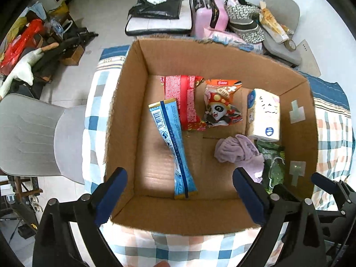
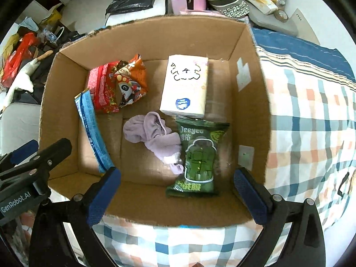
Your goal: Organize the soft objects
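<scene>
An open cardboard box (image 1: 169,51) (image 2: 155,31) sits on a checked bedspread. Inside lie a long blue packet (image 1: 173,146) (image 2: 91,129), a red packet (image 1: 184,98) (image 2: 100,91), an orange panda snack bag (image 1: 220,104) (image 2: 131,82), a white tissue pack (image 1: 264,113) (image 2: 184,86), a lilac cloth (image 1: 238,151) (image 2: 153,135) and a green Deeyeo pack (image 1: 276,166) (image 2: 198,158). My left gripper (image 1: 180,198) is open and empty above the box's near left. My right gripper (image 2: 178,193) is open and empty above the near right, over the green pack.
A grey chair (image 1: 33,133) stands left of the bed. Beyond the box are a pink suitcase (image 1: 209,15), a black bag (image 1: 155,2), patterned hats (image 1: 244,20) and a second grey chair (image 1: 282,22). Cluttered shelves stand at far left (image 1: 33,42). The checked bedspread (image 2: 311,115) extends right.
</scene>
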A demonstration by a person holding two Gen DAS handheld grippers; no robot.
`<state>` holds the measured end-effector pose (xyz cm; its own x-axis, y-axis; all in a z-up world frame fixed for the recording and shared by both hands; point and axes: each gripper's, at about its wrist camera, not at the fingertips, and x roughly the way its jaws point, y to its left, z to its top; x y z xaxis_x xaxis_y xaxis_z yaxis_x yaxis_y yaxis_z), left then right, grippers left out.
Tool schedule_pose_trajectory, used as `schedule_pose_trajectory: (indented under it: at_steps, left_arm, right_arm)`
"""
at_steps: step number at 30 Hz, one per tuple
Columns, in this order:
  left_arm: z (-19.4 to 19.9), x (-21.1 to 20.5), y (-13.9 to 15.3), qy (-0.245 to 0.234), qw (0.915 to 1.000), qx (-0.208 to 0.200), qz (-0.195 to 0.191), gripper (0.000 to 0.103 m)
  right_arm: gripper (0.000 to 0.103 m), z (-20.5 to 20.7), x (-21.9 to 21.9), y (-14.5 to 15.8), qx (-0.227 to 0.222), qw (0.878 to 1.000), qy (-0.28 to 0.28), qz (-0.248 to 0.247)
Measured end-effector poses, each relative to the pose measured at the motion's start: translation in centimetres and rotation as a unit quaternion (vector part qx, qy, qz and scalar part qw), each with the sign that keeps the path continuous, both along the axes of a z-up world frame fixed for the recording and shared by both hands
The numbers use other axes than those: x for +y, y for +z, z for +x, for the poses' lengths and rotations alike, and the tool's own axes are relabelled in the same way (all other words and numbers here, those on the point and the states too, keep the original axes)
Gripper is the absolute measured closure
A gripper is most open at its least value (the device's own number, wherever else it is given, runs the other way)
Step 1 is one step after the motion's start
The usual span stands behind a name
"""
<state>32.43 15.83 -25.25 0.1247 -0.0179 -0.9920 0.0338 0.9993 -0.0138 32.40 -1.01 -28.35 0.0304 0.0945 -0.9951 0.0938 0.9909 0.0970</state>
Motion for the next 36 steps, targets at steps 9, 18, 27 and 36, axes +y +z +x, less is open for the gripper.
schedule_pose_trajectory:
  at_steps: [9,18,27,36]
  left_arm:
    - [-4.2,-0.8,6.4,-0.007,0.997,-0.076,0.01,0.006]
    - [-9.3,-1.2,14.7,-0.009,0.9888,-0.149,0.0,0.006]
    - [-14.1,-1.0,20.5,-0.006,0.981,-0.194,-0.01,0.006]
    - [-17.7,-1.0,23.1,-0.008,0.9781,-0.207,-0.012,0.006]
  right_arm:
    - [0.0,-3.8,-1.3,5.9,-0.055,0.998,-0.005,-0.01]
    - [0.0,-9.3,-2.0,15.0,-0.135,0.99,-0.007,-0.026]
    - [0.0,-14.7,-1.9,22.6,-0.199,0.979,-0.009,-0.034]
    - [0.0,-18.4,-1.9,27.0,-0.226,0.973,-0.014,-0.042]
